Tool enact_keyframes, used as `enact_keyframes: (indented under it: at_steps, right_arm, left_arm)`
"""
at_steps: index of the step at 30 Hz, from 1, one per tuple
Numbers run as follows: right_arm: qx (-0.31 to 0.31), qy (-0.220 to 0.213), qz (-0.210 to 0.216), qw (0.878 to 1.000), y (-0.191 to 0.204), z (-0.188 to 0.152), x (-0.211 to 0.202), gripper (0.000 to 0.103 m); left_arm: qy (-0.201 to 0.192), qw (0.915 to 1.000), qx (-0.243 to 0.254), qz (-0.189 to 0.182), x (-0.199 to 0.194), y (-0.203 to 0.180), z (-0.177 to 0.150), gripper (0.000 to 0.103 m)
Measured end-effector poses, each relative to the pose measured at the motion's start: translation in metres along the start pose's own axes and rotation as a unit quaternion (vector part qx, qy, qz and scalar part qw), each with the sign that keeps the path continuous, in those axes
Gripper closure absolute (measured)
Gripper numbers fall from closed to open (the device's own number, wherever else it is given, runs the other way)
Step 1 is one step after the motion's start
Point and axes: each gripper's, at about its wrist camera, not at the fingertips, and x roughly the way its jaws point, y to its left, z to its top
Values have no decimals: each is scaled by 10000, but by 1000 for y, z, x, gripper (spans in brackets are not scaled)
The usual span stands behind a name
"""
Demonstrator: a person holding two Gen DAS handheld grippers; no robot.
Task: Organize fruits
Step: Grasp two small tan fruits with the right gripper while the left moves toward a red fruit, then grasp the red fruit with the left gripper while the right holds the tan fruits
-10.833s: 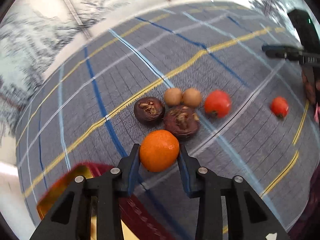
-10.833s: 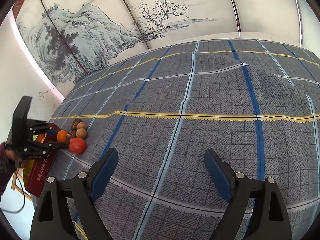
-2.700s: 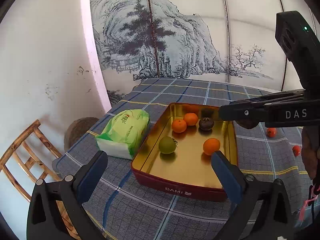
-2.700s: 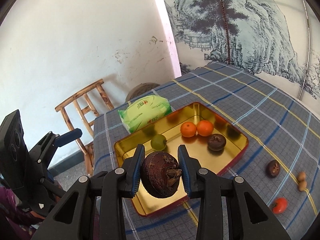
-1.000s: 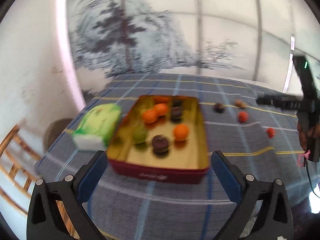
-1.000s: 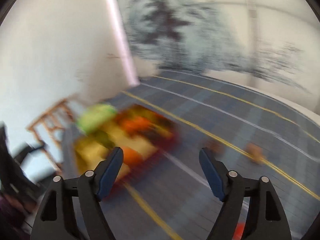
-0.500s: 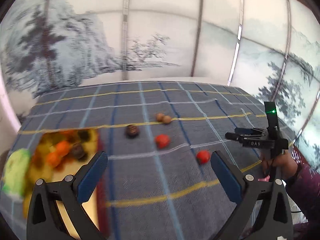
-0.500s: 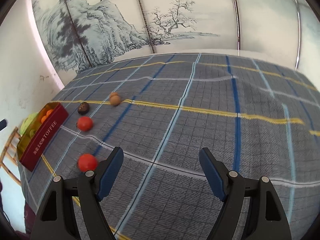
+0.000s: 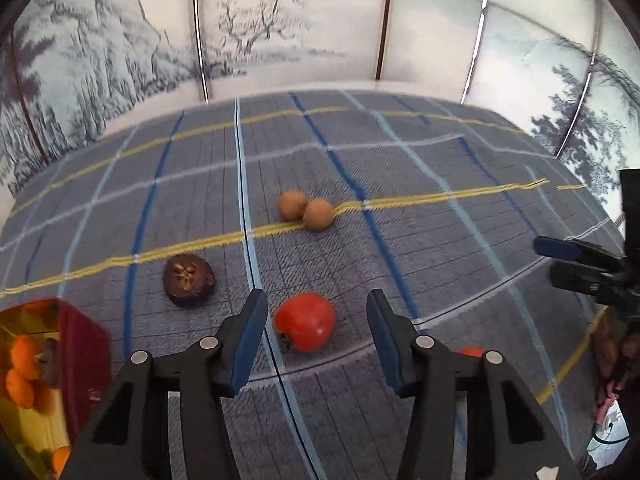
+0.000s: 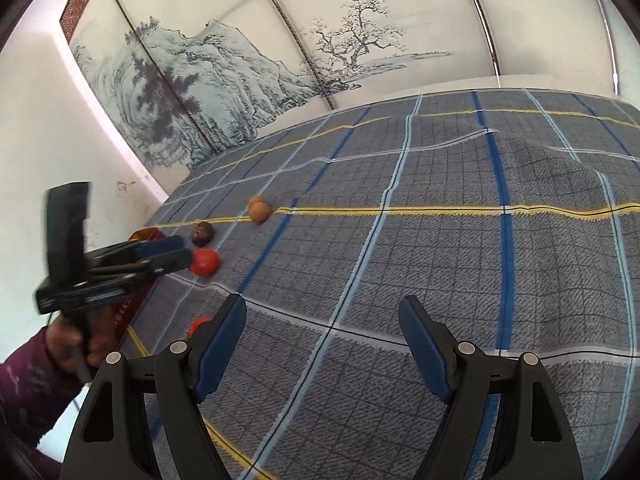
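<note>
On the plaid cloth, a red fruit (image 9: 306,322) lies between the fingers of my left gripper (image 9: 316,305). Its jaws are closing, and a gap still shows on the fruit's right side. The right wrist view shows the same left gripper (image 10: 176,254) reaching the red fruit (image 10: 205,263). A dark mangosteen (image 9: 189,280) sits to the left, with two brown round fruits (image 9: 306,210) beyond it. A second red fruit (image 10: 200,324) peeks out behind a finger of my right gripper (image 10: 322,306), which is open and holds nothing.
The gold-lined red tin (image 9: 80,340), holding oranges and dark fruit, is at the lower left. A person's hand and dark red sleeve (image 10: 32,368) hold the left gripper. A painted screen (image 9: 280,40) runs along the table's far edge. The cloth ripples (image 10: 480,136) at the back.
The left gripper swung away from the tin to the loose fruits, came down over the red fruit, and its jaws narrowed. It has entered the right wrist view. The right gripper stayed open.
</note>
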Motion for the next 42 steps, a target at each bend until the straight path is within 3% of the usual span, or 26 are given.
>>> enact_keyframes:
  at_steps: [1,2,6,8,11,16,19,21,26,27,28,30,33,42]
  right_arm:
    - [-5,15,11,10000,0,0,1,24]
    - [-13,33,15,10000,1,0,2,24]
    - [-80,122,-12,9999,3,0,5,24]
    - [-64,310,17,9995,4,4,10,24]
    - [-191,470,360,9981,13,22,19,24]
    - [-1448,690,910,9828,64,69,61,24]
    - [-2157,1004,857,9675,88,86,109,26]
    - [-2381,1175,831,9605,95,92,134,43]
    - [-2659,1527,611,9499,104,98,189,53]
    - [-2719,1615,487,9474,104,96,195,73]
    - [-2827,1544,290,9462,106,93,199,77]
    - [-2784,1581,186,9472,105,91,196,77]
    - [-2707,1269,116,9542,102,85,169,77]
    - [-1430,634,-383,9870,31,57,76,77]
  left_arm:
    - [89,9999,-47,-20,7,2,-2,61]
    - [252,9996,-151,-60,17,5,-6,73]
    - [57,9989,-412,-221,7,10,-14,74]
    - [-68,9986,-514,-122,-4,10,-22,74]
    - [-435,9957,-800,-159,-31,15,-40,73]
    - [-615,9903,-1248,-60,-41,30,-56,73]
    - [-653,9864,-1504,-90,-41,39,-57,73]
    - [-651,9865,-1497,-149,-40,39,-57,73]
    - [-646,9855,-1559,-197,-39,41,-57,73]
    - [-636,9849,-1595,-202,-39,42,-57,73]
    - [-633,9845,-1619,-212,-39,43,-57,74]
    - [-656,9840,-1643,-224,-39,44,-58,74]
    - [-646,9848,-1604,-177,-40,41,-58,75]
    - [-737,9840,-1612,-150,-46,43,-60,79]
